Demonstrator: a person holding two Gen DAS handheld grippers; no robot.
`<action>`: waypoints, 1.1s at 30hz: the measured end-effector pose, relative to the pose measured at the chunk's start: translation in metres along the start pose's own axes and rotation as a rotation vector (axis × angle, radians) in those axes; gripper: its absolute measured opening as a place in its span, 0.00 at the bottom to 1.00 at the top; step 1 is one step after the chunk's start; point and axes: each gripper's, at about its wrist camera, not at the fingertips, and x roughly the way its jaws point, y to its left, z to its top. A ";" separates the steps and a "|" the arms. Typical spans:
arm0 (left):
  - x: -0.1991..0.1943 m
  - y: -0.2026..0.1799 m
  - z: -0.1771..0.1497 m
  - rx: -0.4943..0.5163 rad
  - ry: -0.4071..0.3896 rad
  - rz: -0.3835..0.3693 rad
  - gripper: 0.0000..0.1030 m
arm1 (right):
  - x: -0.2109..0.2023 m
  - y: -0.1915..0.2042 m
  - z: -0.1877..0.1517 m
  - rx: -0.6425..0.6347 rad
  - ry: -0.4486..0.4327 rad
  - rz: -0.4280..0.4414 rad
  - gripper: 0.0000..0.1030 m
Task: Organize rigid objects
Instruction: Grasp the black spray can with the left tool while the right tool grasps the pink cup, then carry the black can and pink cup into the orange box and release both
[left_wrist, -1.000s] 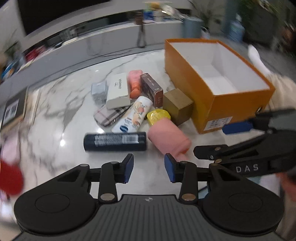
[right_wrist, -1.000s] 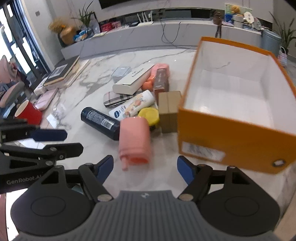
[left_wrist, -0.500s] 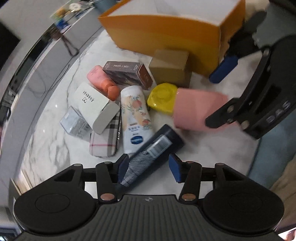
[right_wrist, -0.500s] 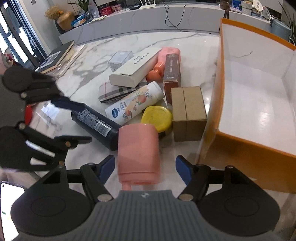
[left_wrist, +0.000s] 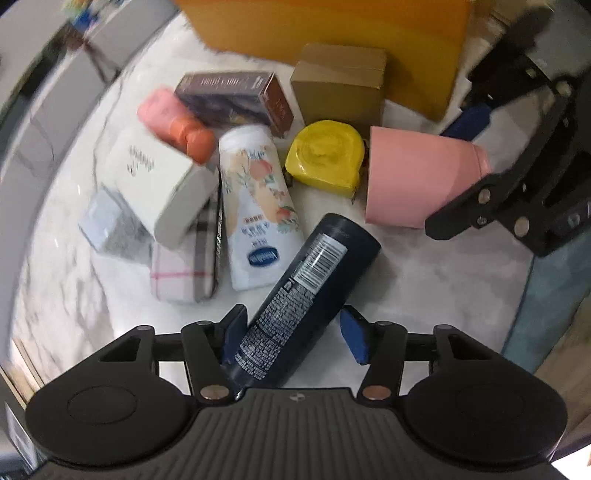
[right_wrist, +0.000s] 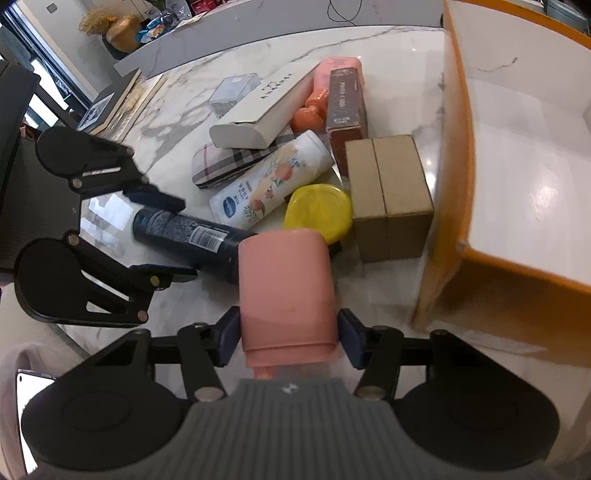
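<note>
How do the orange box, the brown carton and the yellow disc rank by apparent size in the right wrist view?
1. Orange box, by far the largest, and cut off by the frame.
2. Brown carton.
3. Yellow disc, smallest; it lies beside the carton, so nearness hardly skews this.

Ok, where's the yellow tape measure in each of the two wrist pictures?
Left wrist: yellow tape measure sits upper middle, just left of the pink bottle.
Right wrist: it sits at centre, just above that bottle.
Shared landmark: the brown cardboard box beside it.
</note>
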 end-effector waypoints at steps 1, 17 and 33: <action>-0.002 0.002 0.001 -0.036 0.018 -0.016 0.57 | -0.001 -0.001 -0.001 0.002 0.003 -0.004 0.55; 0.010 -0.001 0.011 -0.425 0.068 -0.135 0.57 | -0.016 -0.016 -0.014 0.037 -0.024 -0.005 0.61; -0.015 -0.013 -0.006 -0.553 0.022 -0.072 0.45 | -0.024 -0.016 -0.016 0.030 -0.052 0.041 0.54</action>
